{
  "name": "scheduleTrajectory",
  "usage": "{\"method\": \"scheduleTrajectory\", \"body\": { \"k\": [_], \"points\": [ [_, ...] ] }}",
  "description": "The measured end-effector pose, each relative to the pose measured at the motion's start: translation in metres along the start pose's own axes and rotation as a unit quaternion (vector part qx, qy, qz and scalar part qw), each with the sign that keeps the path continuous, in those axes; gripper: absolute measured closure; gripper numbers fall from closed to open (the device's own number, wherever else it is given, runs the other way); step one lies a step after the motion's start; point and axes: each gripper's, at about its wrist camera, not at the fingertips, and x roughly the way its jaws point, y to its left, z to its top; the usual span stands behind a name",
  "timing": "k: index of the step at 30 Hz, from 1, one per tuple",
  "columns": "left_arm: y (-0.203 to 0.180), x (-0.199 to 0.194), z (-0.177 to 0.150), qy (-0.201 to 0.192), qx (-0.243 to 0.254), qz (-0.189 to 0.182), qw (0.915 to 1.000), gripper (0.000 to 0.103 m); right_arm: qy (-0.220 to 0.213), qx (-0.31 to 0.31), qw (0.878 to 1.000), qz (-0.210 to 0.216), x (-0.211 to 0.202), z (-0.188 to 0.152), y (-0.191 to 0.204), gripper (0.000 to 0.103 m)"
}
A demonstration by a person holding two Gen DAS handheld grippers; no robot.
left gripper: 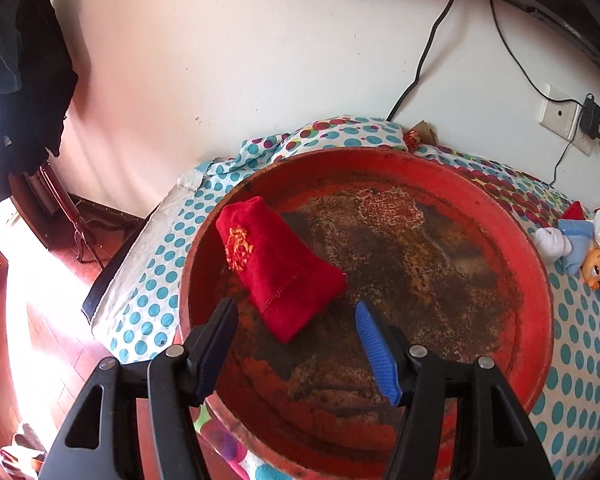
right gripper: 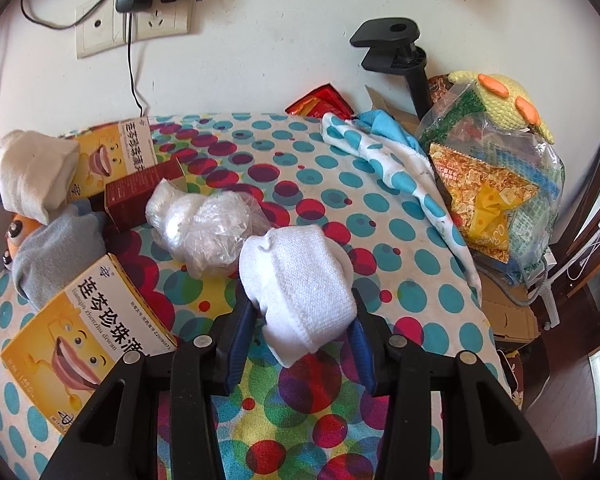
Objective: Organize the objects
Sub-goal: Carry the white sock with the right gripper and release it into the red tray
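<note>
Evidently the red basin served as the collecting place: the red sock lay inside it, against its wall, and the left gripper stood apart above it, holding nothing. The right gripper was clamped on a rolled white sock over the dotted bed cover, probably bound for the basin too.

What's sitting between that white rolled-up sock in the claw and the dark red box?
A crumpled clear plastic bag lies between the white sock and the dark red box, seen in the right wrist view.
</note>
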Motion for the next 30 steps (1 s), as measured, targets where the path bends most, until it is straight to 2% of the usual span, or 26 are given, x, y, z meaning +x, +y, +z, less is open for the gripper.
{"method": "scheduleTrajectory", "body": {
  "k": [2,5,7,10,14,19,25,27,30],
  "points": [
    [-0.007,-0.009,-0.007,-0.008,0.011,-0.008,0.9999,0.04,-0.011,0.004,1.0,0.001,-0.005,0.003,-0.001,0.062],
    [-0.014,-0.017,-0.015,-0.015,0.023,-0.026,0.9993,0.04,-0.002,0.022,1.0,0.013,-0.004,0.003,-0.006,0.062],
    [-0.019,-0.018,-0.02,-0.013,0.032,-0.037,0.9987,0.04,-0.007,0.032,0.999,0.016,-0.025,-0.004,0.021,0.062],
    [-0.027,-0.017,-0.022,-0.006,0.058,-0.036,0.9976,0.04,-0.024,0.038,0.999,0.026,-0.056,-0.005,0.032,0.062],
    [-0.017,-0.024,-0.019,-0.016,0.05,-0.037,0.9979,0.04,-0.048,0.029,0.996,0.068,-0.088,0.003,0.055,0.062],
    [0.008,-0.032,-0.01,-0.019,0.029,-0.028,0.999,0.04,-0.052,-0.028,0.985,0.16,-0.115,0.009,0.141,0.062],
    [0.037,-0.038,-0.003,-0.022,-0.007,-0.027,0.9994,0.04,-0.031,-0.138,0.952,0.272,-0.148,-0.011,0.275,0.062],
    [0.045,-0.036,-0.003,-0.014,-0.017,-0.03,0.9993,0.04,-0.02,-0.166,0.943,0.288,-0.153,-0.019,0.311,0.062],
    [0.053,-0.035,-0.003,-0.013,-0.025,-0.024,0.9993,0.04,-0.013,-0.204,0.935,0.29,-0.154,-0.025,0.35,0.062]
  ]
}}
